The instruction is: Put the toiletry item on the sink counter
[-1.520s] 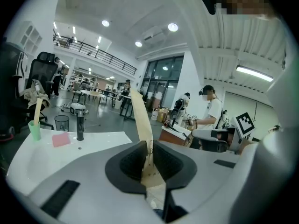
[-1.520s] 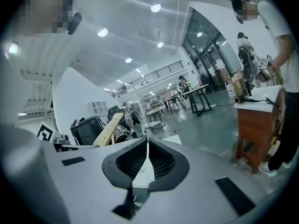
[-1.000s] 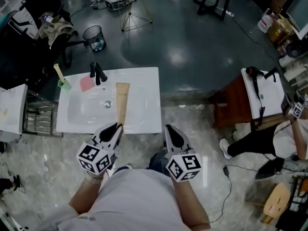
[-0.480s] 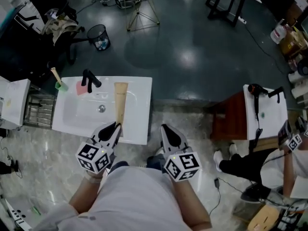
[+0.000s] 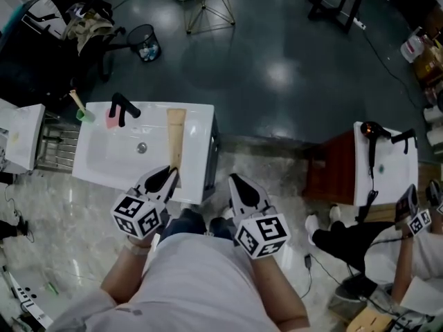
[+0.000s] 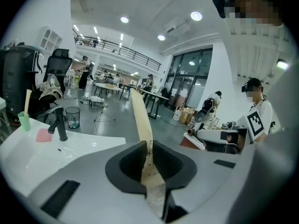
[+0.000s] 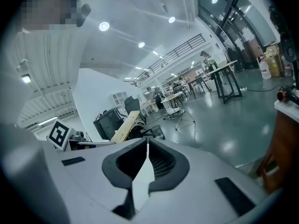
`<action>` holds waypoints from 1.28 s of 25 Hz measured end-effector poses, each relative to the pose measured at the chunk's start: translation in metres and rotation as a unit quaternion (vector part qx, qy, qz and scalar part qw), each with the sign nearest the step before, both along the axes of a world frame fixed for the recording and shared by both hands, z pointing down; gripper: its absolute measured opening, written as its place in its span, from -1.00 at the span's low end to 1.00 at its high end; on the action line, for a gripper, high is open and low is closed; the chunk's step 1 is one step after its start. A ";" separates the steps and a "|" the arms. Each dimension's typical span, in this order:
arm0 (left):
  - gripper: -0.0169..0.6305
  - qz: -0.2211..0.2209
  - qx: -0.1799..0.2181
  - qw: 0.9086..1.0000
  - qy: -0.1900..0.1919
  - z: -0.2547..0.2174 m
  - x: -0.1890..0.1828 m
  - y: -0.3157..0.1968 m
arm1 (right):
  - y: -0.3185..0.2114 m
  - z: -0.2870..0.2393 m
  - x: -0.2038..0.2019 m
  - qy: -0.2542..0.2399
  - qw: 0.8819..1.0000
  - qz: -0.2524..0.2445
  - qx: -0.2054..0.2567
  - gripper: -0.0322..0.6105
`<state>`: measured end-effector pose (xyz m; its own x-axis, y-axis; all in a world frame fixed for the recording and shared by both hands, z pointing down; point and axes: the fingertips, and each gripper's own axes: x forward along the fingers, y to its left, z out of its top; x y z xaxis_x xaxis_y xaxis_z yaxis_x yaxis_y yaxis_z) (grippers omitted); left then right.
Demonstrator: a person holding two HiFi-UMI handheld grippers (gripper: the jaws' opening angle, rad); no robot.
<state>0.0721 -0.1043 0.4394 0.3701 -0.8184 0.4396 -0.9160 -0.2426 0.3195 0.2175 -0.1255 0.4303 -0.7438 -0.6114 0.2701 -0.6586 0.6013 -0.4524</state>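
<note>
Toiletry tube: long, flat, tan, widening to a squared far end that points away from us. Left gripper is clamped on its near end, jaws narrow, pads pressing both flat faces. The tube sticks out over the right side of the sink counter, along the basin's right edge. We can't tell whether it touches the surface. Right gripper is empty, jaws together, just off the counter's near right corner.

Step in hand, as we judge it: lower & release.
- Aim for the flat rim right of the bowl. On the slope it'd likely slide in.
- Far end down first, then the rest, broad face down.
- Open the jaws only once it rests, then back out along the tube's length.
- Black faucet, pink soap & green cup sit at back left, well apart, so no clash expected.

Materials:
- Tube: matte, looks like soft laminate, prob. flexes when held at one end.
- Counter: glossy white ceramic, slick, w/ a rounded bowl.
- Faucet: matte, angular.
</note>
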 end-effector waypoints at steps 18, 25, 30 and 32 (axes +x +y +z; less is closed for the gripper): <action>-0.79 0.042 -0.059 0.997 0.040 0.094 -0.059 -0.091 | -0.044 0.041 -0.068 0.071 0.997 0.015 -0.030 -0.83; -0.79 0.069 -0.085 0.993 0.041 0.139 -0.082 -0.133 | -0.061 0.059 -0.086 0.098 0.993 0.041 -0.049 -0.83; -0.79 0.080 -0.113 0.989 0.043 0.174 -0.087 -0.159 | -0.074 0.073 -0.084 0.111 0.989 0.070 -0.068 -0.83; -0.79 0.084 -0.123 0.988 0.046 0.186 -0.089 -0.168 | -0.078 0.078 -0.082 0.115 0.987 0.082 -0.076 -0.83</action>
<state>-0.0165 -0.2725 0.6256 0.5389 -0.6149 0.5757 -0.8338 -0.2925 0.4682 0.1350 -0.2034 0.5087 -0.5464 -0.6576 0.5186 -0.8373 0.4144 -0.3567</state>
